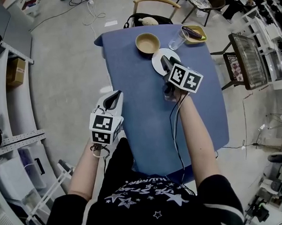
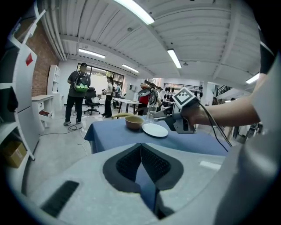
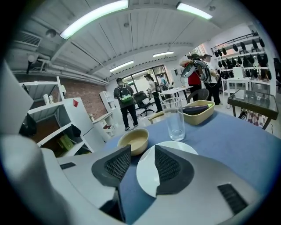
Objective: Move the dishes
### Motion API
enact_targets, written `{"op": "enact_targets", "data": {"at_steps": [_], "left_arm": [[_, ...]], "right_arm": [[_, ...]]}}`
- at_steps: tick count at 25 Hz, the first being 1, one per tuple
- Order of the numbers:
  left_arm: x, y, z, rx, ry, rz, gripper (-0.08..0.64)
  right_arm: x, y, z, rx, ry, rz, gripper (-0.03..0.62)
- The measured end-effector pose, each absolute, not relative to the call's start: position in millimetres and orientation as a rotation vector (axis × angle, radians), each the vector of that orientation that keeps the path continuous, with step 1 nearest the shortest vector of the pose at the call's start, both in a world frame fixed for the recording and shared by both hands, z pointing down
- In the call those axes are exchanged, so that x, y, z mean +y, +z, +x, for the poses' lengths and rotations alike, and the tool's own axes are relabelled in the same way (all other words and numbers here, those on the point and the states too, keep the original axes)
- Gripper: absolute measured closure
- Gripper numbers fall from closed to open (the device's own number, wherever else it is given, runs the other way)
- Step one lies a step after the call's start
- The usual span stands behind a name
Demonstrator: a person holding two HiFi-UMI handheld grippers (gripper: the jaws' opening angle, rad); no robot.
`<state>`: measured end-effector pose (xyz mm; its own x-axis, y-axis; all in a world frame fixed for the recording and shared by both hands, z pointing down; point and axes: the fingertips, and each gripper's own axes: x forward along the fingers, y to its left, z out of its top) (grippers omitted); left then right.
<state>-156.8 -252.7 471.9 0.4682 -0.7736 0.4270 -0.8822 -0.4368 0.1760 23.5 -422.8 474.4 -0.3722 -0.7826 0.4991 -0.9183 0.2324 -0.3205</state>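
Observation:
On the blue table [image 1: 155, 113] a tan bowl [image 1: 147, 42] stands at the far side, with a white plate [image 1: 160, 56] just right of it. Behind them are a clear glass [image 1: 178, 38] and a yellow tray [image 1: 196, 35] holding a dark object. My right gripper [image 1: 169, 63] hovers open over the plate's near edge; in the right gripper view the plate [image 3: 148, 170] shows between the fingers, with the bowl [image 3: 134, 139] and glass [image 3: 174, 118] beyond. My left gripper [image 1: 114, 98] is shut and empty, off the table's left edge. It faces the bowl [image 2: 134, 121] and plate [image 2: 155, 130].
A wooden chair [image 1: 155, 1] stands behind the table's far edge. A wire rack [image 1: 245, 54] is to the right, white shelving [image 1: 11, 138] to the left. Cables lie on the grey floor [image 1: 69, 66]. People [image 2: 78, 92] stand far off in the room.

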Motion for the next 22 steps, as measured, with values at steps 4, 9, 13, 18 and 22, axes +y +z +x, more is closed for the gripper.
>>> {"op": "enact_targets", "data": {"at_steps": [4, 9, 13, 18, 22], "left_arm": [[-220.1, 455.6, -142.1, -1.418, 0.395, 2.357, 0.541], [-189.3, 428.1, -122.7, -1.462, 0.375, 2.393, 0.541], [-159.5, 410.3, -100.4, -1.487, 0.347, 2.403, 0.541], [-121.0, 392.8, -76.9, -1.524, 0.340, 2.418, 0.541], [-90.8, 379.3, -55.4, -1.554, 0.322, 2.427, 0.541]], "right_arm": [[-384.5, 455.5, 33.5, -2.327, 0.831, 1.576, 0.433], [-341.0, 419.1, 42.3, -2.437, 0.792, 1.526, 0.433], [-299.0, 399.7, 62.2, -2.472, 0.764, 1.489, 0.437], [-248.5, 376.4, 85.0, -2.521, 0.679, 1.461, 0.456], [-206.6, 364.4, 103.4, -2.557, 0.610, 1.417, 0.501]]}}
